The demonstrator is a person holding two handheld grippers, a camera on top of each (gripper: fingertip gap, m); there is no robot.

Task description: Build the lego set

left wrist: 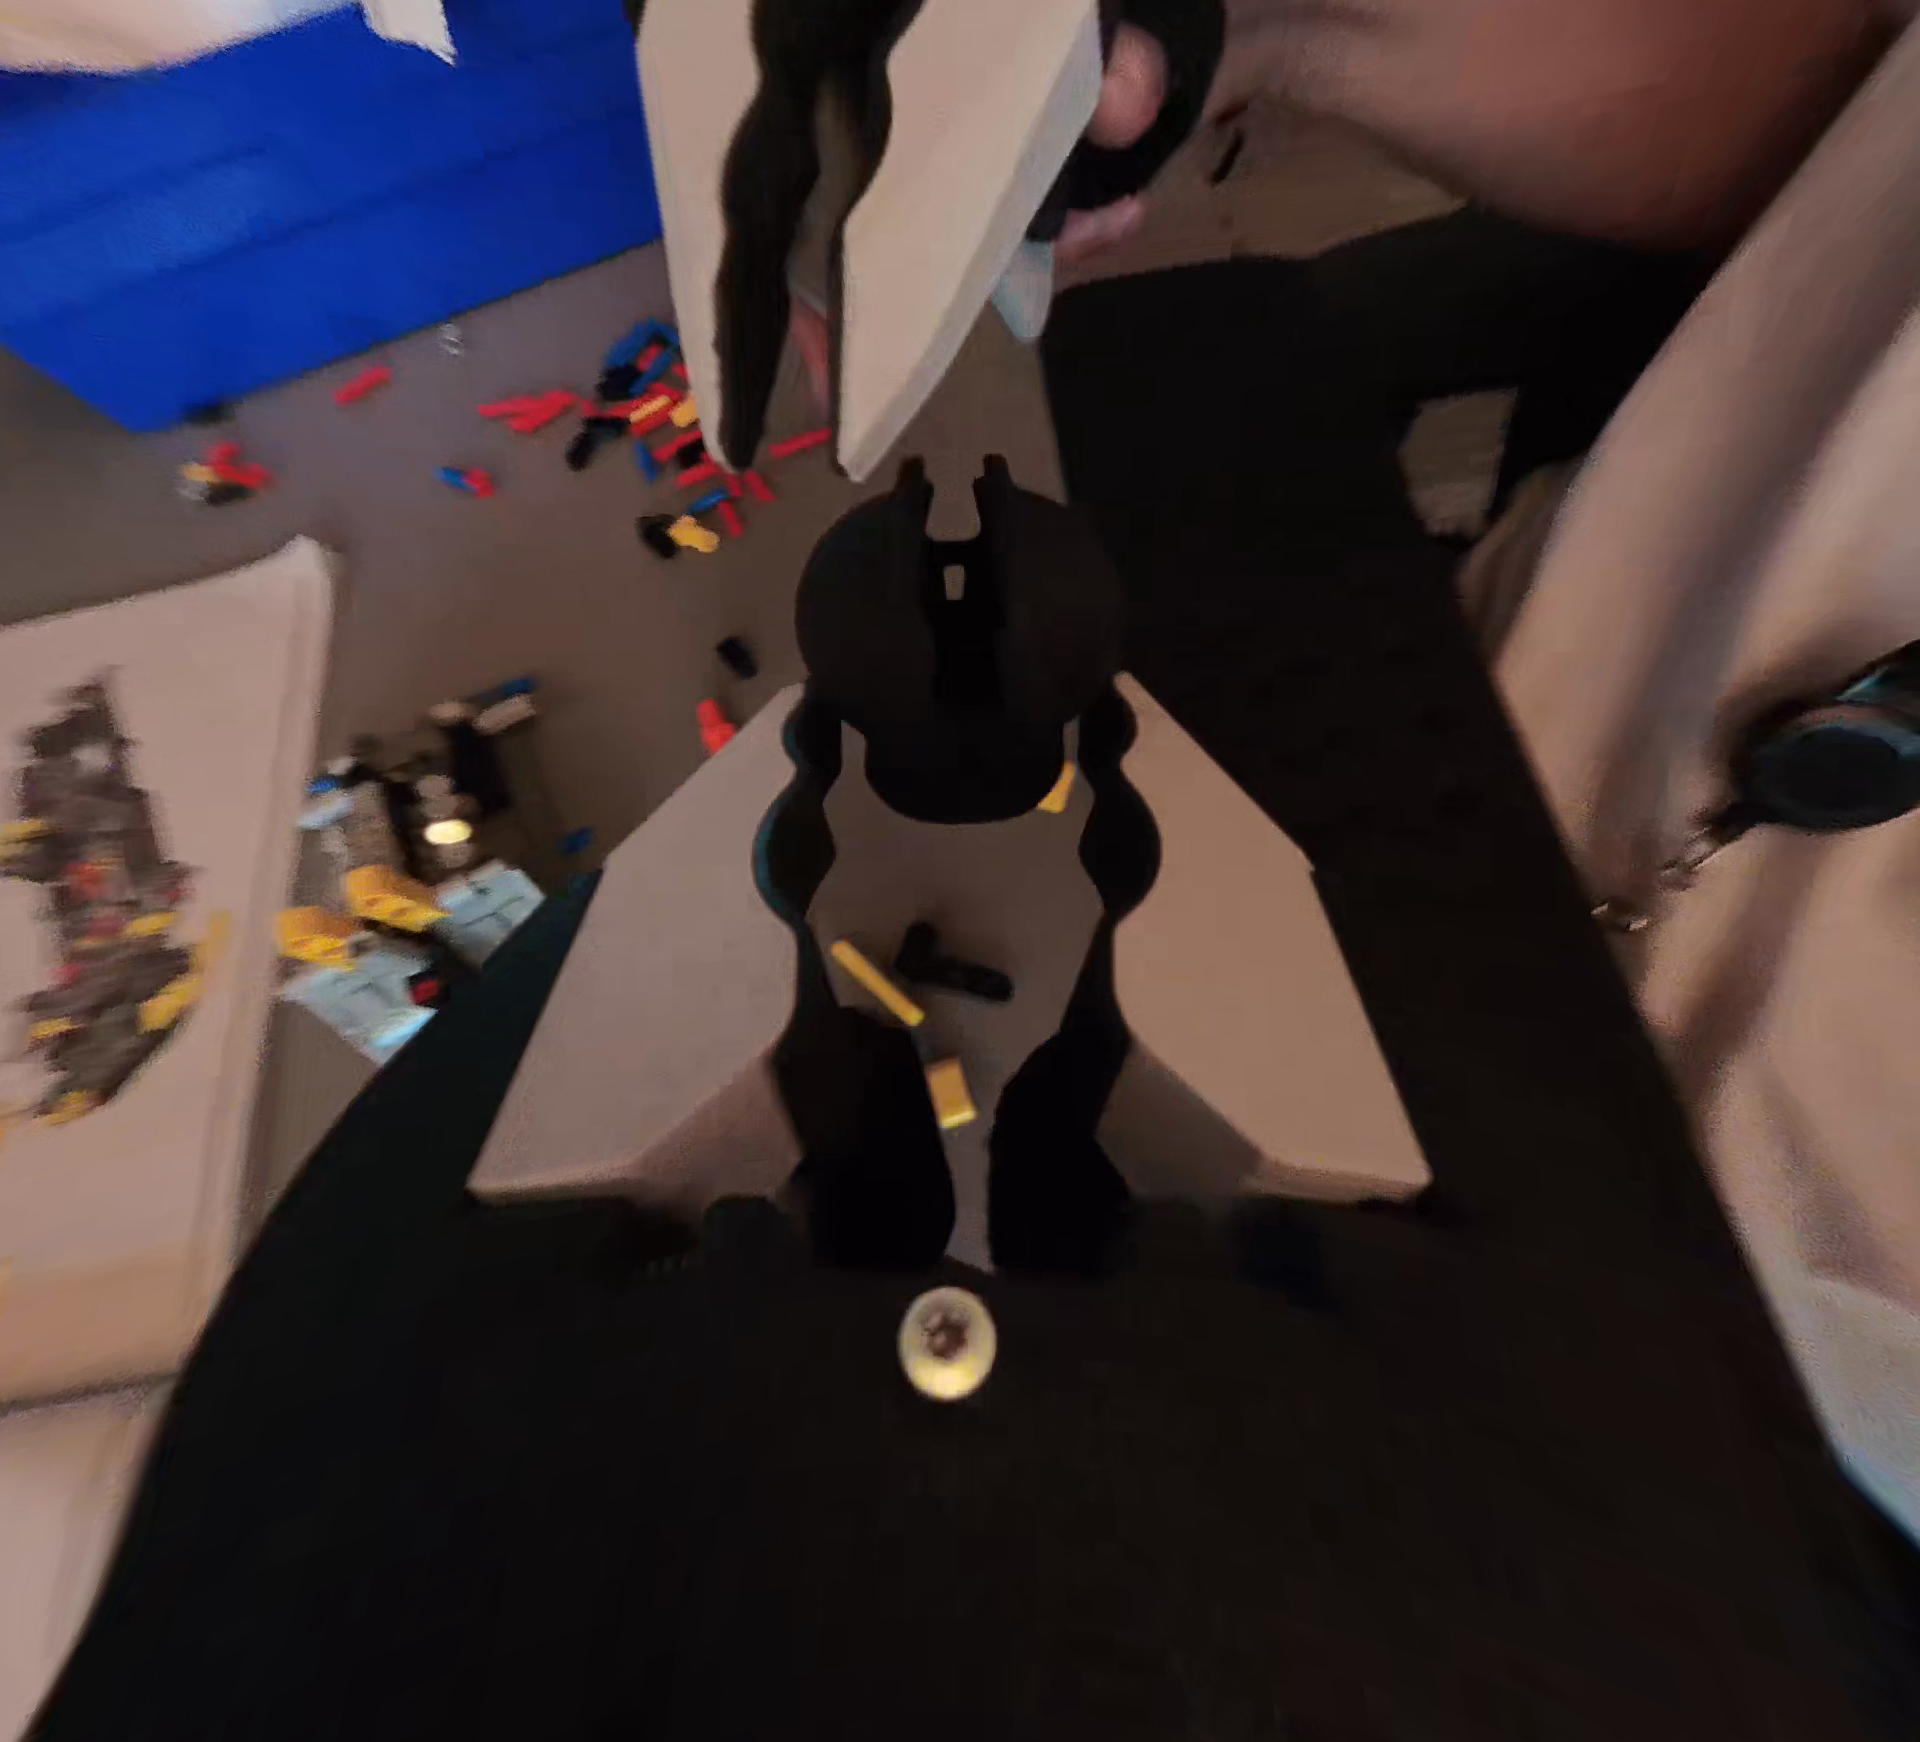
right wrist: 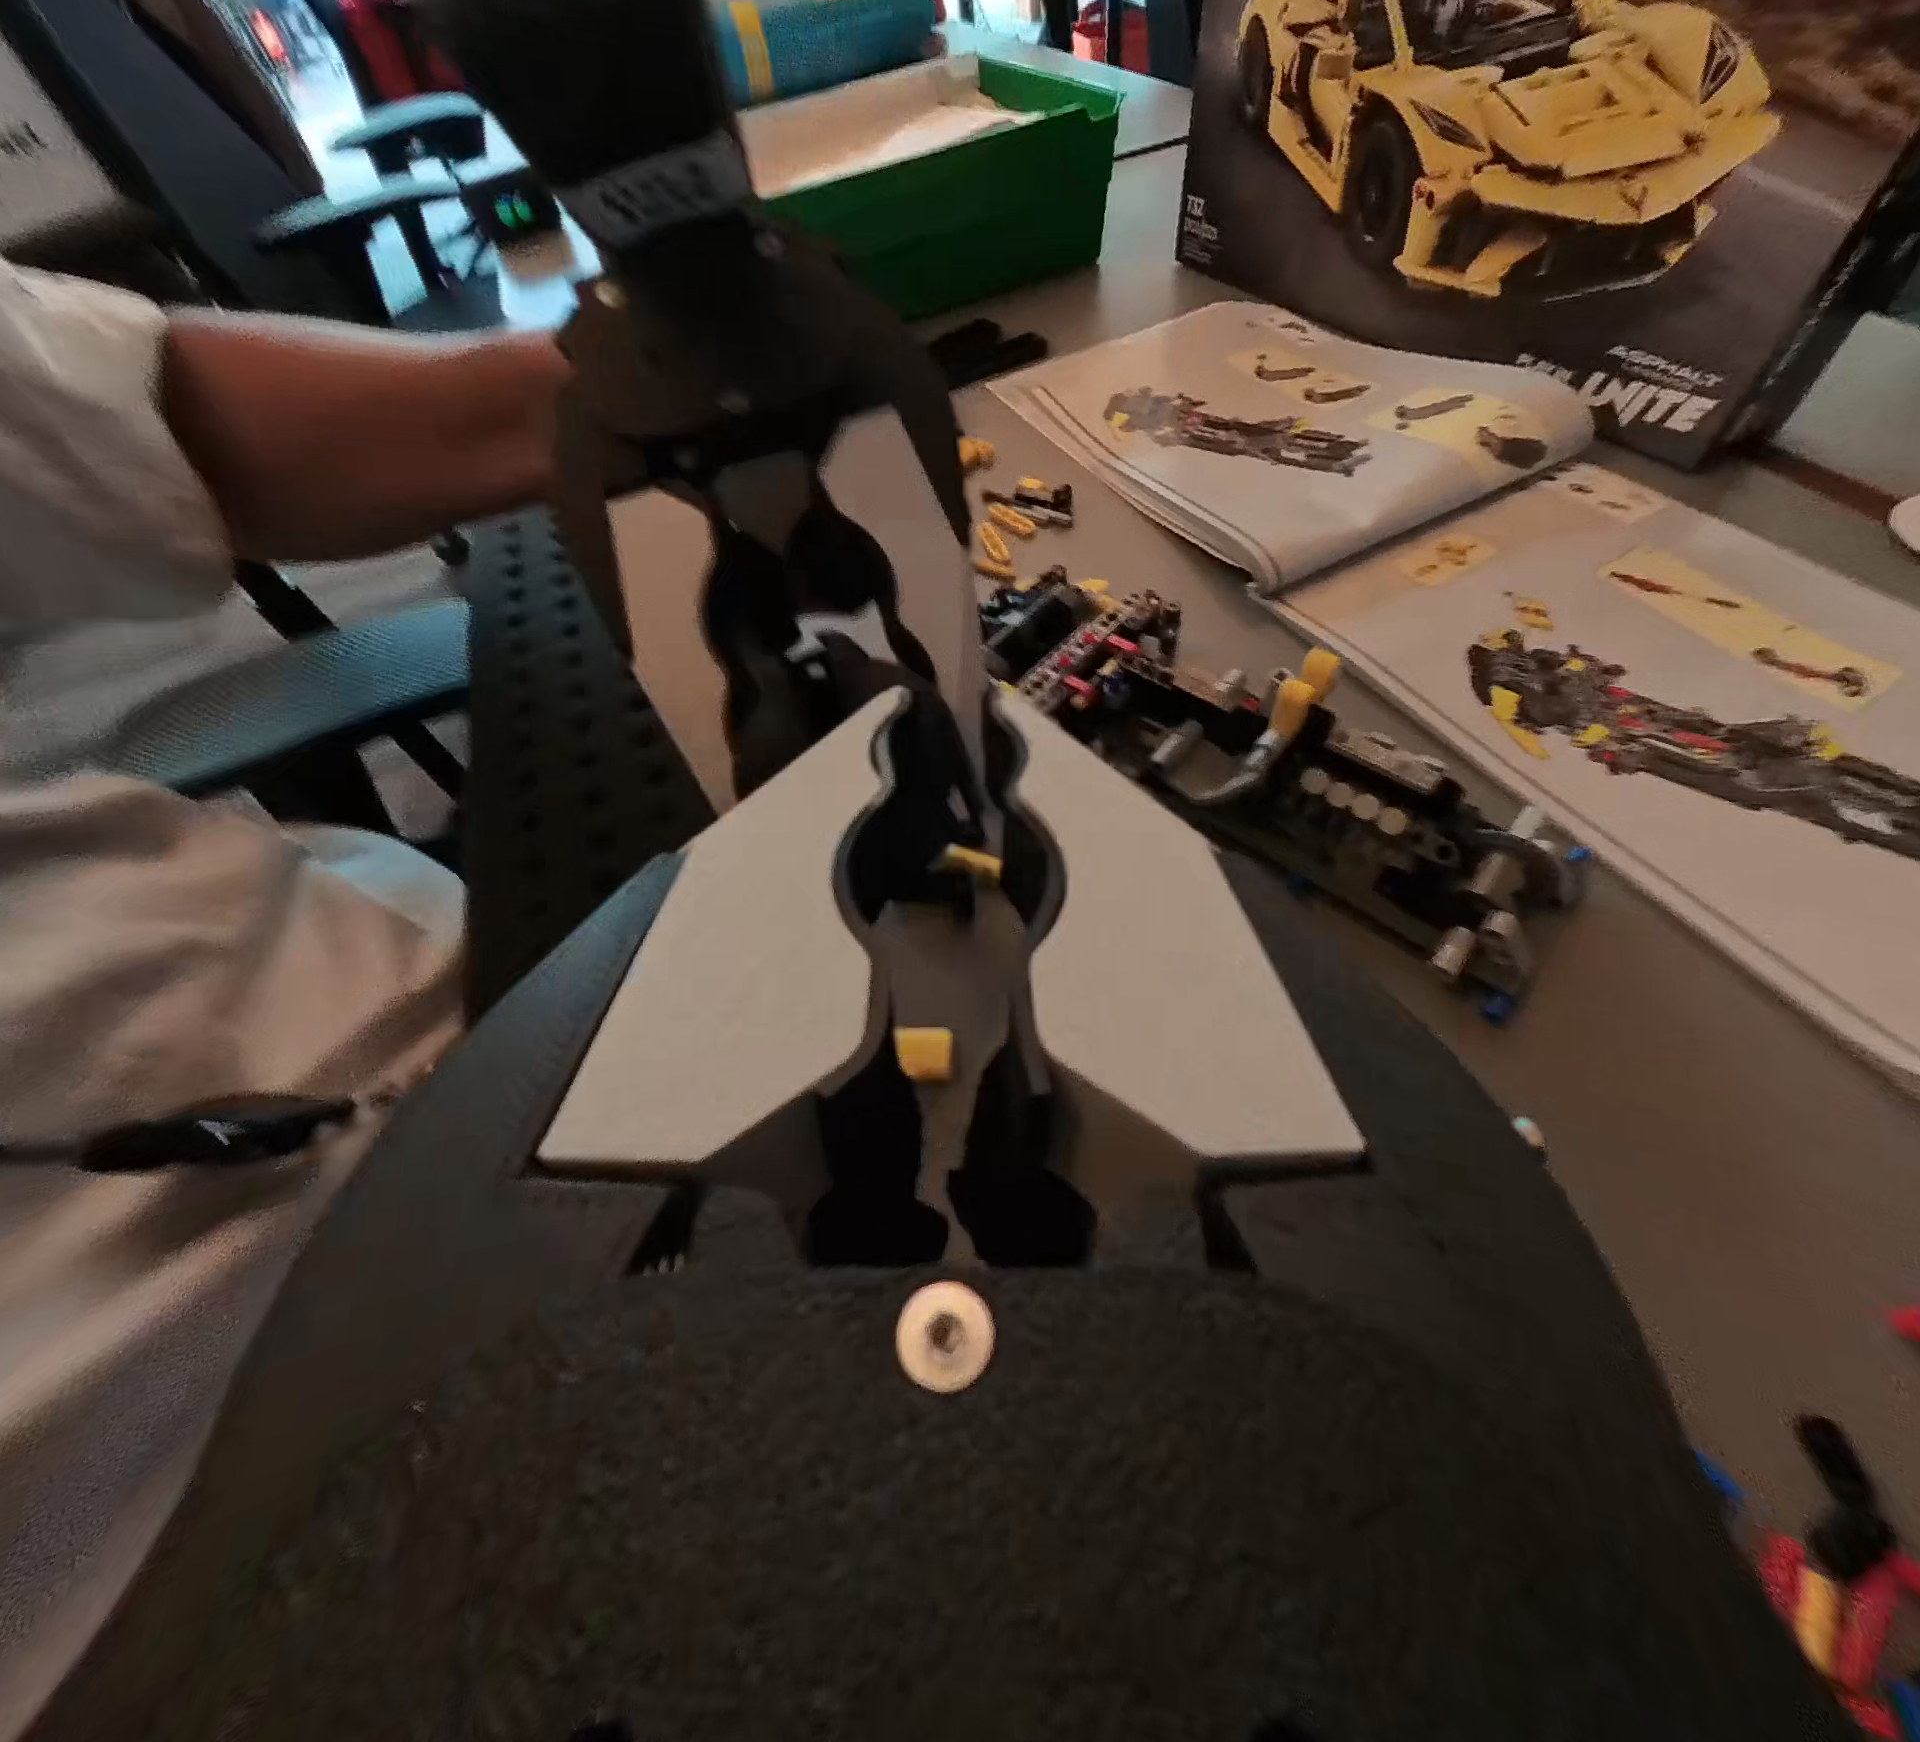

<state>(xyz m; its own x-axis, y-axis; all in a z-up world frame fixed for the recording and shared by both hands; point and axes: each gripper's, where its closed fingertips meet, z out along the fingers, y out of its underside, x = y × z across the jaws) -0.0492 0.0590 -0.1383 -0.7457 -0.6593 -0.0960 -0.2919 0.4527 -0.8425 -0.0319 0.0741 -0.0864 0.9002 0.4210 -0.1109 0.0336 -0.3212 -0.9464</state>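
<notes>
My left gripper [left wrist: 961, 716] is shut on a round black lego piece [left wrist: 956, 632] with a small yellow pin [left wrist: 1060, 788] at its lower edge, and holds it above the table. My right gripper [left wrist: 800, 456] comes in from the top of the left wrist view. Its tips stand a little apart just above the piece's two top prongs, and the table shows through the gap. In the right wrist view my right gripper [right wrist: 948, 705] is nearly closed. The left gripper's fingers [right wrist: 904, 529] reach down to it, and the yellow pin [right wrist: 971, 861] shows through the gap.
A partly built black chassis [right wrist: 1299, 778] lies on the table beside an open instruction booklet [right wrist: 1299, 435] and the set's box [right wrist: 1507, 113]. Loose red, blue, yellow and black pieces [left wrist: 665, 425] lie near a blue bin [left wrist: 312, 165]. A green bin [right wrist: 956, 186] stands behind. A person's arm [right wrist: 364, 425] is at the left.
</notes>
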